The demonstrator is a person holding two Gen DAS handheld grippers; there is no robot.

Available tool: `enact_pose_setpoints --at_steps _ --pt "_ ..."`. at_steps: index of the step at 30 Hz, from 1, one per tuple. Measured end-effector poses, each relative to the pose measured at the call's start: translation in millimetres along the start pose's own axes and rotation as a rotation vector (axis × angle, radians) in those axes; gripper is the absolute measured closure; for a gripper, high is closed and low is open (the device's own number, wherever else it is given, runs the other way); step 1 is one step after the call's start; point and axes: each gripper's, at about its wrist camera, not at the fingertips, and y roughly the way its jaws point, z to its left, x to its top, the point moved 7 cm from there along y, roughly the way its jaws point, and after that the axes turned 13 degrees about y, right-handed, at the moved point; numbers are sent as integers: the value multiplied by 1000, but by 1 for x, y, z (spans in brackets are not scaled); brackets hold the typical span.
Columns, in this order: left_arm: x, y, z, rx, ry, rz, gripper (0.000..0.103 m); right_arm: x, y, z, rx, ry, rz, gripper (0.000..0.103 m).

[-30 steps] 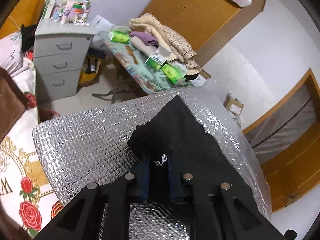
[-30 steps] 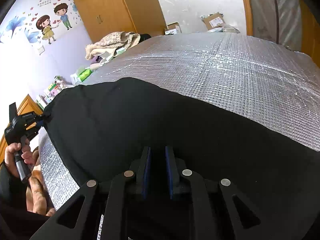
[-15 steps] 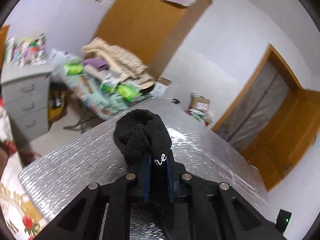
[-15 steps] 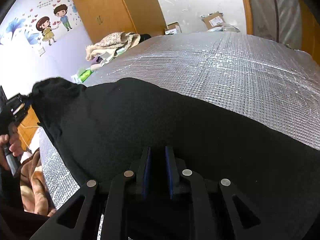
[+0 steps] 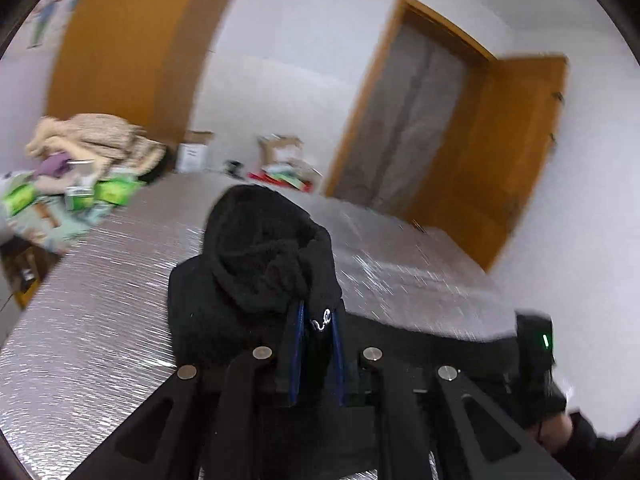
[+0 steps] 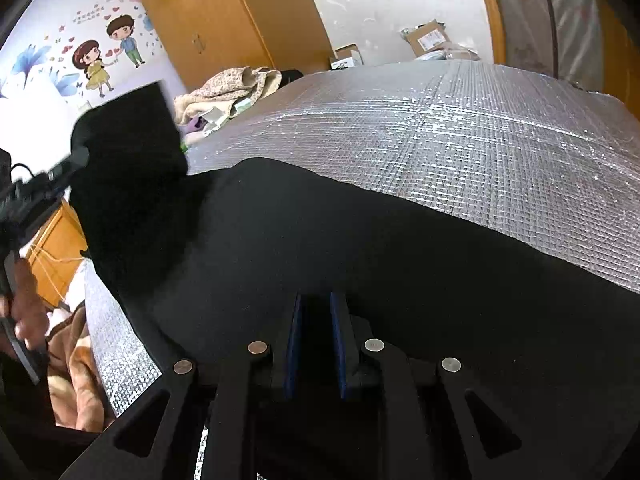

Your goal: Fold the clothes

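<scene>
Your left gripper (image 5: 316,322) pinches the black garment (image 6: 360,248), jaws just closing, bunched corner raised over the foil-covered desk (image 6: 460,132); your right gripper (image 6: 316,320) pinches its near edge. Cluttered side table (image 5: 60,200) behind.

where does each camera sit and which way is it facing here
Left wrist: rides the left gripper, looking over its fingers, shut on a bunched corner of the black garment, across the silver mat toward the doorway; the right gripper shows at lower right.
Right wrist: rides the right gripper, fingers clamping the garment's near edge, facing the wardrobe; a hand shows at left.
Shared: garment, mat, wardrobe, clothes heap.
</scene>
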Motion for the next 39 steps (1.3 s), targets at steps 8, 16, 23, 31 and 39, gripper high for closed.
enact_pose_setpoints --at_steps 8,16,23,31,39 --pt "-50 58 -50 -143 118 189 95 1 -1 -2 23 20 4 87" --pt "-64 65 -77 -215 189 227 103 0 -2 -2 37 34 7 87" --pt "-43 29 -32 -68 59 102 102 4 -9 9 112 51 3 77" --pt "-67 25 38 170 -120 170 102 14 -6 53 319 72 49 60" --pt "-80 27 37 166 -133 197 102 15 29 42 226 153 135 48"
